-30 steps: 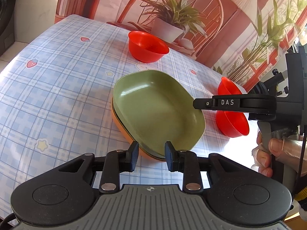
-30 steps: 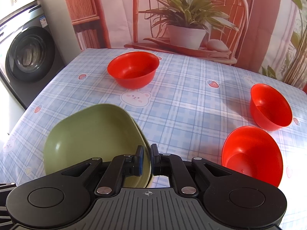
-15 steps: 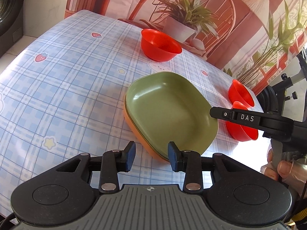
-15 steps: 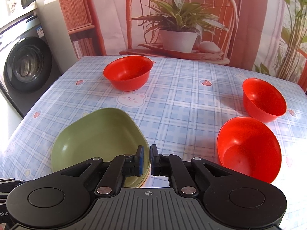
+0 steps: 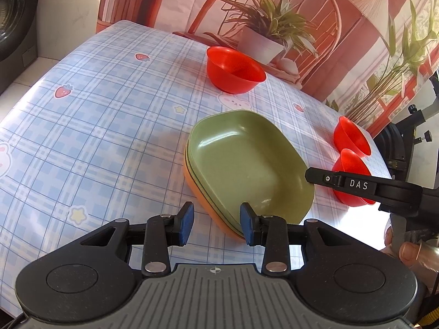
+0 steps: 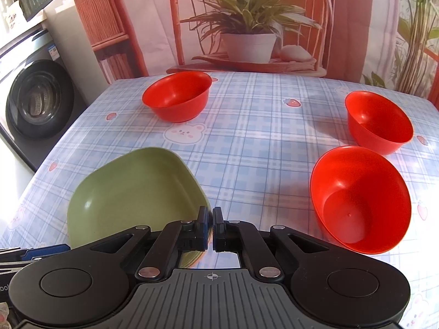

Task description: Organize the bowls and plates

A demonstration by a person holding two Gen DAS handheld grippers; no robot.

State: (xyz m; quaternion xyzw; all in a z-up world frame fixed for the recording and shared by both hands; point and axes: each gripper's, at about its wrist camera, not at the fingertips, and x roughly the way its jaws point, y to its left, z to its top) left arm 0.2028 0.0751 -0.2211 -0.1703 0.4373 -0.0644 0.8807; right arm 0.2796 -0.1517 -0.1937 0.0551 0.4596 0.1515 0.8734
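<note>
Plate stack (image 5: 248,164), green over orange, mid-frame, looks done. Left gripper (image 5: 216,226) parted, empty. Right gripper (image 6: 210,229) clenched, empty. Next likely: nest red bowls (image 6: 360,198), lower right.

A green plate (image 5: 247,161), squarish with rounded corners, is sitting nested on an orange plate (image 5: 203,200) on the tabletop (image 5: 96,126). Three red bowls are standing upright and empty: a far bowl (image 6: 177,98) beyond the plates, a right bowl (image 6: 378,122), and a near bowl (image 6: 359,197) just in front of it, apart.
</note>
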